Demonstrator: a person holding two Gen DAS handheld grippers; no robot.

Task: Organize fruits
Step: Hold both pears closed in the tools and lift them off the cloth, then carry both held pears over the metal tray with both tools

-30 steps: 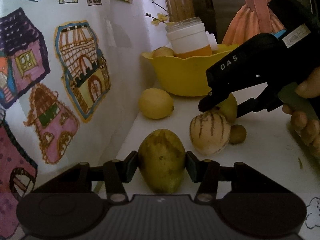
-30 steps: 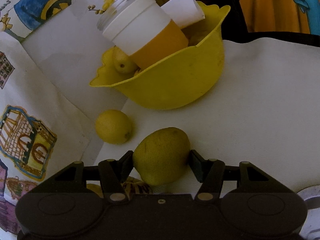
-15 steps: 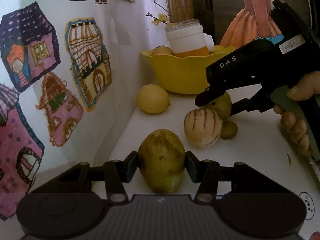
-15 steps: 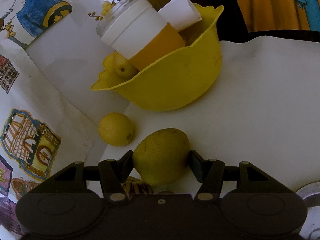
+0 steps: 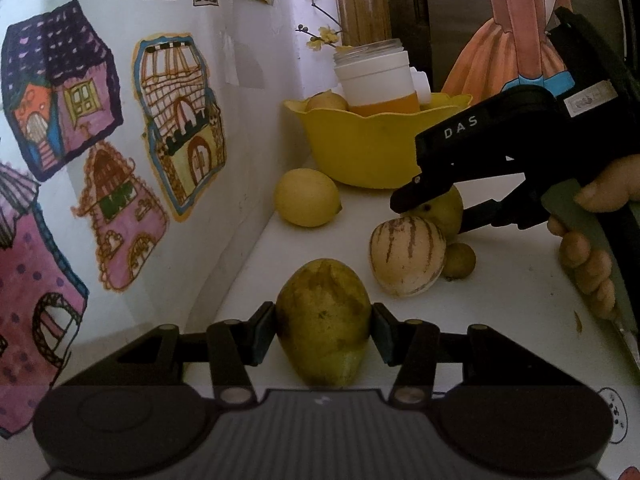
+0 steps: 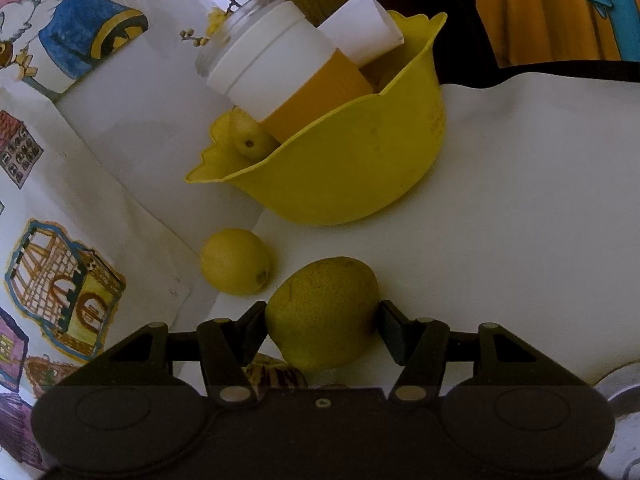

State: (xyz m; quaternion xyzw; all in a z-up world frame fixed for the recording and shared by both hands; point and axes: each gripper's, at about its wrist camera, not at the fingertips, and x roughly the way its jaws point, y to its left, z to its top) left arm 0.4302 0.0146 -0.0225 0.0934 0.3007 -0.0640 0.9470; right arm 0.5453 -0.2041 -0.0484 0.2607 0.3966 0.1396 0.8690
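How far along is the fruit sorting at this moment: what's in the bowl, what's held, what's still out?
Done: one small yellow fruit lies in the yellow bowl, beside a white-capped orange container.
In hand: the left tool grips a greenish mango; the right tool grips a green pear.
Left: a lemon, a striped melon and a small round fruit remain on the table.

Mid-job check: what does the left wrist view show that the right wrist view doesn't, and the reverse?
Only the left wrist view: the left claw shut on a brownish-green mango, a small round fruit, and the whole cream striped melon.

Only the right wrist view: the speckled green pear seen whole, pinched in the right claw, and a rolled white paper.

Both: the scalloped yellow plastic bowl, the white-capped orange bottle and the loose yellow lemon.
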